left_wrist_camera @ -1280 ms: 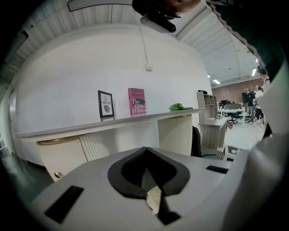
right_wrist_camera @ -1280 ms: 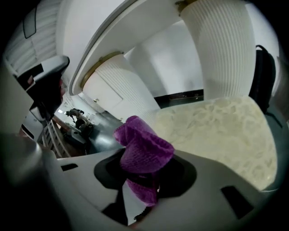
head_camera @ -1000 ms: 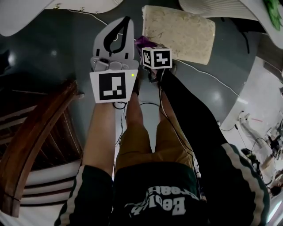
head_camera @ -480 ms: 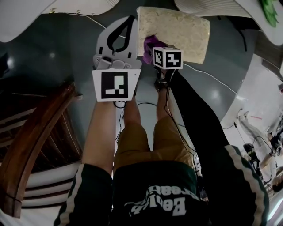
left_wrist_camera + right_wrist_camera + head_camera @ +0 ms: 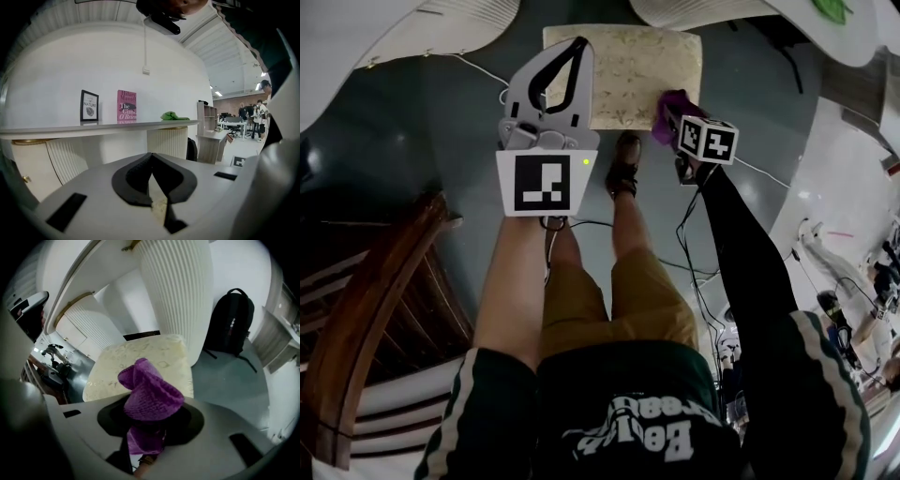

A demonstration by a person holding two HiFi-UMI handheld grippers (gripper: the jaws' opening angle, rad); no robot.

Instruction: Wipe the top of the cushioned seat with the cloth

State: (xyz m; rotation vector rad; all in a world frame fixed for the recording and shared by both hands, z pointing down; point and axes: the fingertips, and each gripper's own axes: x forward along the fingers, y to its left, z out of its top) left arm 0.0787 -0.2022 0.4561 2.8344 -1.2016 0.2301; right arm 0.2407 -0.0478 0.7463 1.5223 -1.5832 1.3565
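Note:
The cushioned seat [image 5: 623, 70] is a cream, patterned square pad at the top of the head view, and it also shows in the right gripper view [image 5: 140, 364]. A purple knitted cloth [image 5: 672, 108] hangs bunched over the seat's near right corner. My right gripper [image 5: 677, 120] is shut on it, with the cloth [image 5: 150, 394] bulging out above the jaws [image 5: 149, 423]. My left gripper [image 5: 575, 52] is shut with nothing in it, held over the seat's near left edge. In its own view the left gripper [image 5: 151, 159] points level at a wall.
A dark wooden chair [image 5: 366, 319] stands at the left. The person's legs and a brown shoe [image 5: 626, 164] are just in front of the seat, with cables [image 5: 694, 234] on the grey floor. A white fluted pedestal [image 5: 176, 291] and a black backpack [image 5: 232, 319] stand behind the seat.
My right gripper has carried the cloth from the seat's near left corner along its near edge to the near right corner. The left gripper has stayed about where it was.

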